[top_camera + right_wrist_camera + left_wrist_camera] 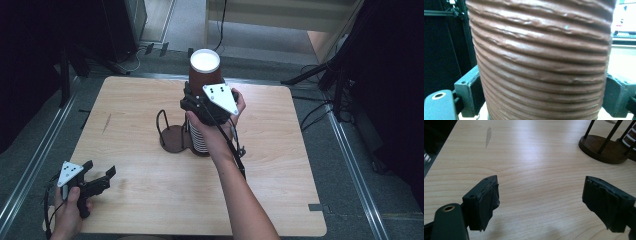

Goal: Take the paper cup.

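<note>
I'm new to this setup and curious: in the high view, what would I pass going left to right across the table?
Left gripper with open jaws → dark wire stand → right gripper around the ribbed brown cup, over a cup stack.

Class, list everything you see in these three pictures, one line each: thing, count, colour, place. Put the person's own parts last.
Ribbed cup: one, brown with white inside, top of the stack mid-table, between the right jaws.
Cup stack: one, white-and-brown rims, under the ribbed cup.
Wire holder: one, dark brown round base with uprights, left of the stack.
Table: one, light wood.
Tripod legs: black, on the floor behind the table's right corner.
Left hand-held gripper: one, black, near left edge, jaws open, nothing between them.
Right hand-held gripper: one, black, pads on the ribbed cup.
</note>
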The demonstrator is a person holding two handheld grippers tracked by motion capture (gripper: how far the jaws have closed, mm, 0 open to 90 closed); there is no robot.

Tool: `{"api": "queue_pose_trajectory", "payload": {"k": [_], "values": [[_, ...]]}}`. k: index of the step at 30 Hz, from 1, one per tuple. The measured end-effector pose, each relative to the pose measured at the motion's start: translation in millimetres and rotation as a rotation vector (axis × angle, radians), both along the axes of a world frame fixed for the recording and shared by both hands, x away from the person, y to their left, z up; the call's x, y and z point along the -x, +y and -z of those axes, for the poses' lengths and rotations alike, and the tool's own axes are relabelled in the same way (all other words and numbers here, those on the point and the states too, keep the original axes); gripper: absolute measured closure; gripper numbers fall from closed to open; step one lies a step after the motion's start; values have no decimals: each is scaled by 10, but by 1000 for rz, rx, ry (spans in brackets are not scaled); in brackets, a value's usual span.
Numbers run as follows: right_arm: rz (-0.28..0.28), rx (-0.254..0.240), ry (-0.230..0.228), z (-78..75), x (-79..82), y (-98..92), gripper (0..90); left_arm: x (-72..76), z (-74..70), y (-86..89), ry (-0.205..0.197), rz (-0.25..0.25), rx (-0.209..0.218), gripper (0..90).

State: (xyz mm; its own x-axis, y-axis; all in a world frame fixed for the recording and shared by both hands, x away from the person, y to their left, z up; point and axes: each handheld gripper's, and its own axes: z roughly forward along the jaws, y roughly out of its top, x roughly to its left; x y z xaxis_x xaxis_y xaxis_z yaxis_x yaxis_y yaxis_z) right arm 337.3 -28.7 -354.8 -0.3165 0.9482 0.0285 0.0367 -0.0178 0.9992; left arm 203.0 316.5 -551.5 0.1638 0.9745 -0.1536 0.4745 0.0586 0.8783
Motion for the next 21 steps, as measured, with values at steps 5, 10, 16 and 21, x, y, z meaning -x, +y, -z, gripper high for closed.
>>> {"api": "queue_pose_trajectory", "payload": {"k": [5,10,16,21], "values": [[0,-1,-2,-69,-8,5,103,-1,0,0,0,0,0,145],[-1,-3,-14,-146,-17,15,104,-2,0,1,0,-1,0,145],[1,1,-28,-243,-20,52,104,-1,-1,0,-2,0,0,144],[-1,-3,-33,-301,-15,62,104,-1,-1,3,-4,1,1,144]]}}
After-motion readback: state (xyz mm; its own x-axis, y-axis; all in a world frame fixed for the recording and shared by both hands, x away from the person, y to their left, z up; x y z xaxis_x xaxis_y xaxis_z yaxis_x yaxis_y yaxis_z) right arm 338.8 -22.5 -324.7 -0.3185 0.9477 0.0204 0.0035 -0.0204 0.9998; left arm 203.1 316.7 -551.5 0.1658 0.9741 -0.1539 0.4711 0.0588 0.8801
